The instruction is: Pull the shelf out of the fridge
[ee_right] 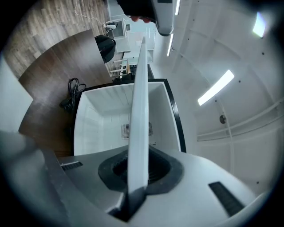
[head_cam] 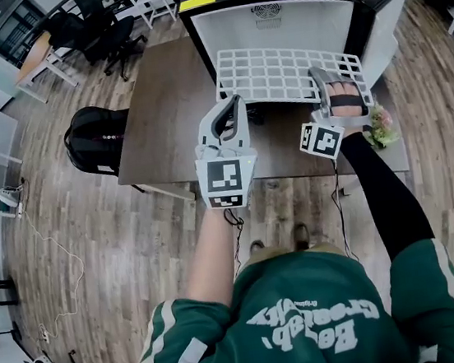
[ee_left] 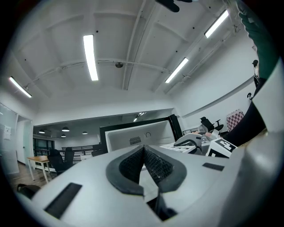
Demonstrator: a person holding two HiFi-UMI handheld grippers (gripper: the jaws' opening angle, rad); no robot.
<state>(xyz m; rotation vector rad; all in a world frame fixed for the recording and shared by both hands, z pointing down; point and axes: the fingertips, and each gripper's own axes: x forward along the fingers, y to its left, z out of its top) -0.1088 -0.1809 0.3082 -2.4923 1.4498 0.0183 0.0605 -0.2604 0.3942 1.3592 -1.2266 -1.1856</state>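
Note:
A white grid shelf (head_cam: 279, 70) sticks out level from the open black fridge (head_cam: 271, 13) with its white inside, which stands on a brown table (head_cam: 169, 118). My right gripper (head_cam: 327, 78) is shut on the shelf's front right corner. In the right gripper view the shelf (ee_right: 140, 88) runs edge-on between the pads, toward the fridge cavity (ee_right: 120, 115), with the right gripper (ee_right: 136, 173) clamped on it. My left gripper (head_cam: 235, 102) hovers just off the shelf's front left corner, shut and holding nothing. In the left gripper view the left gripper's (ee_left: 143, 149) pad tips meet.
The fridge door (head_cam: 380, 23) hangs open at the right. A small bunch of flowers (head_cam: 382, 127) lies at the table's right edge, a black cable (ee_right: 69, 99) beside the fridge. A black bag (head_cam: 93, 140) stands left of the table; office chairs and desks stand beyond.

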